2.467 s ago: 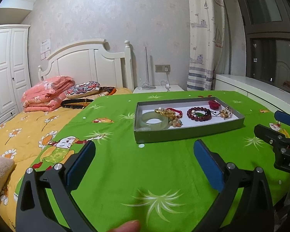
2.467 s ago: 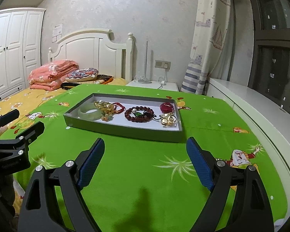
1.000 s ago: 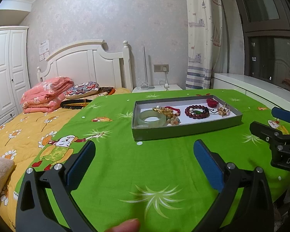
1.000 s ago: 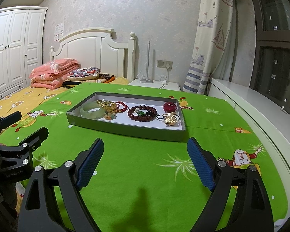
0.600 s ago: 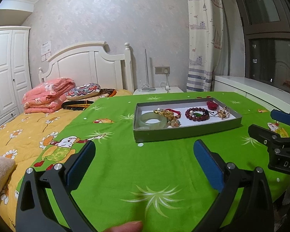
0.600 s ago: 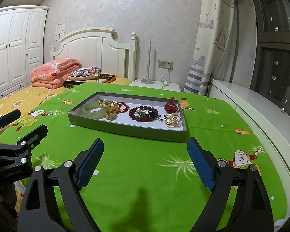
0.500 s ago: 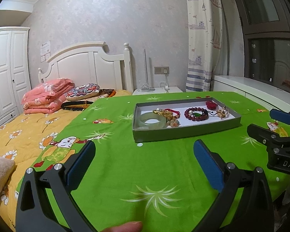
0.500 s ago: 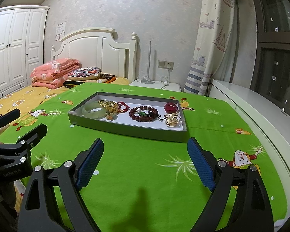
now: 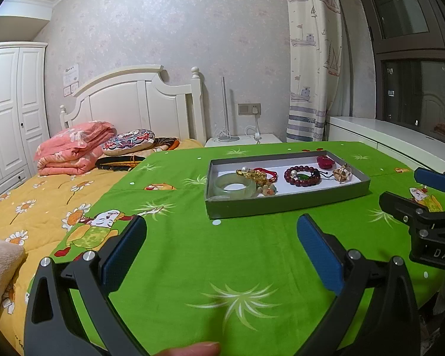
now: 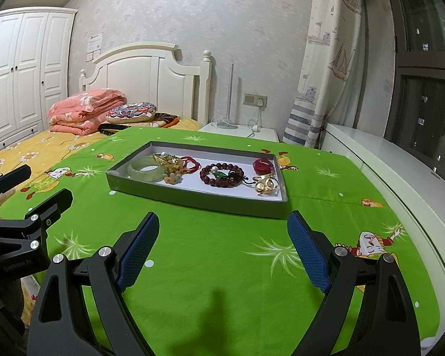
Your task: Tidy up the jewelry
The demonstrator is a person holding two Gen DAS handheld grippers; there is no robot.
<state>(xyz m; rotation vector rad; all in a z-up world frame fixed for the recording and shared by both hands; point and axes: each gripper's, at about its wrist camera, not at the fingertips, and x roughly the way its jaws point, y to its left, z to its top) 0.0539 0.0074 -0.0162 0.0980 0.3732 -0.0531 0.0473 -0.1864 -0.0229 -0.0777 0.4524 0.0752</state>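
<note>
A bed (image 9: 44, 195) with a white wooden headboard and a yellow daisy-print cover lies at the left, a folded pink quilt (image 9: 74, 151) stacked on it. Beside it, a flat surface draped in a bright green cartoon-print cloth (image 10: 222, 255) carries the jewelry.

Toward the far side of the cloth sits a shallow rectangular grey tray (image 10: 198, 200) with a white lining and low cardboard-like walls; it appears in the left wrist view too (image 9: 281, 204). All the jewelry lies inside it. At the tray's left end rests a thick, smooth, pale green jade bangle (image 10: 145, 169), touching a tangled gold piece with red cord (image 10: 175, 160). In the middle lies a round dark red bead bracelet (image 10: 221, 175) with a small green stone. Toward the right end are a glossy red pendant (image 10: 262, 165) and, nearer the front wall, a shiny gold knot-like ornament (image 10: 265, 185).

The left hand-held gripper (image 9: 221, 237) hovers over bare cloth short of the tray, its blue textured pads spread wide with nothing between them. The right hand-held gripper (image 10: 222, 231) is likewise spread wide and holds nothing, near the tray's front wall.
</note>
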